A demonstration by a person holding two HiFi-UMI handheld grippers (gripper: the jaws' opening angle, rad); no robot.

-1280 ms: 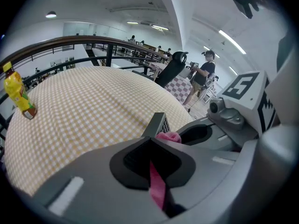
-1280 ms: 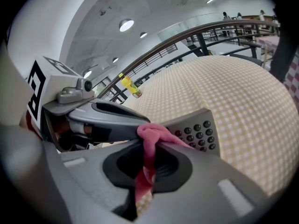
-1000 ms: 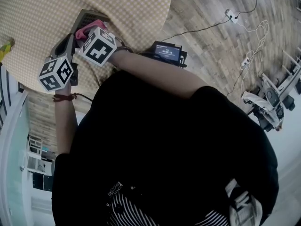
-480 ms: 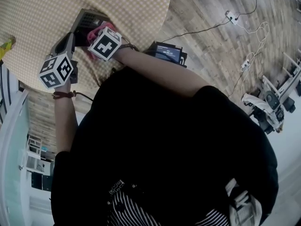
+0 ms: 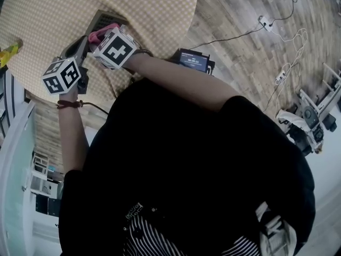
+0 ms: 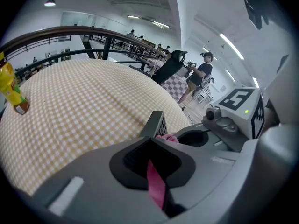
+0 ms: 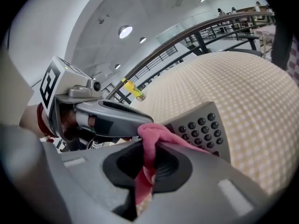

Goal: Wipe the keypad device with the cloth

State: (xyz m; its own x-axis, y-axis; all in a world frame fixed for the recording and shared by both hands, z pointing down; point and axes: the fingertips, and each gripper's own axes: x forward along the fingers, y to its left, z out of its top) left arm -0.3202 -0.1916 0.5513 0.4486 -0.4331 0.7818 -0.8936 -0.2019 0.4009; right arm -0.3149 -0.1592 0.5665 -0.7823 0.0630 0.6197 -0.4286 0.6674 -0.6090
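The grey keypad device (image 5: 105, 19) lies near the edge of the round checked table (image 5: 149, 9). Its dark round keys (image 7: 203, 127) face up in the right gripper view. My right gripper (image 7: 150, 141) is shut on the pink cloth (image 7: 156, 136), which bunches over the keypad's near left corner. In the head view the pink cloth (image 5: 100, 34) shows just ahead of the right gripper (image 5: 104, 39). My left gripper (image 5: 81, 46) reaches the keypad's side, and its jaws are shut on the device's edge (image 6: 156, 124). A pink strip shows in the slit of the left gripper (image 6: 152, 148).
A yellow bottle (image 5: 9, 51) lies at the table's left edge; the same yellow bottle (image 6: 13, 94) is far left in the left gripper view. A black box with a lit screen (image 5: 193, 60) sits on the wooden floor, with cables and power strips (image 5: 264, 20) beyond. A person (image 6: 201, 76) stands in the distance.
My right gripper slid the cloth to the right over the keypad, then back to the left. The left gripper stayed on the device.
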